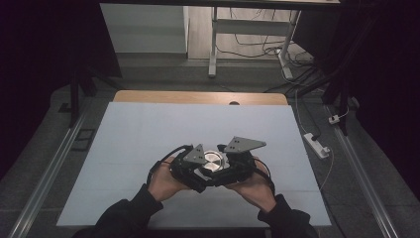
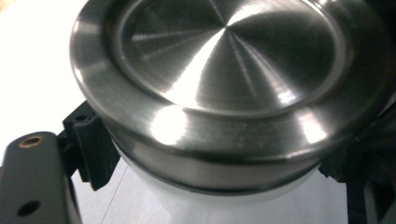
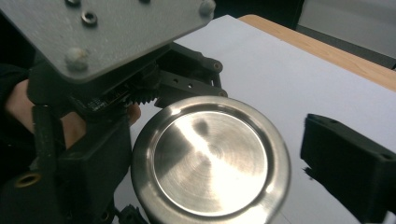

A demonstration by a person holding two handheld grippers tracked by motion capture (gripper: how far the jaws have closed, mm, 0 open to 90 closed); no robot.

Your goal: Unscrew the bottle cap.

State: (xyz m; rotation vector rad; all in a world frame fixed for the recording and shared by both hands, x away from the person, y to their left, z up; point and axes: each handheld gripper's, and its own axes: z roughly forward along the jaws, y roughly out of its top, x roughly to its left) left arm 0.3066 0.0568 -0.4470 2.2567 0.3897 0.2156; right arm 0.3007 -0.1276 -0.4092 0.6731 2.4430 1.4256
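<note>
High view: both hands meet low and centre on the white worktop [image 1: 148, 134]. The left tool [image 1: 198, 171] and right tool [image 1: 233, 168] flank a small round container with a steel lid [image 1: 214, 161], which sits between them near the person's edge. Grey plates hide the jaws here.

Left gripper view: the steel lid [image 2: 224, 79] looms close, tilted toward the camera, with a white body [image 2: 219, 189] under it. A black ribbed pad [image 2: 91, 144] presses the side just below the lid rim, so the left tool is clenched on the container.

Right gripper view: the lid [image 3: 210, 158] seen from above, with the left tool's body and plate [image 3: 107, 32] hard against its far side. One black jaw stands off to the right with bare worktop between it and the lid; the other I cannot make out. So the right tool is not yet gripping.

Step, as I judge it: left steadies the container, right comes in to take the lid. Next move calls for closing squarely on the rim, then twisting or lifting.
</note>
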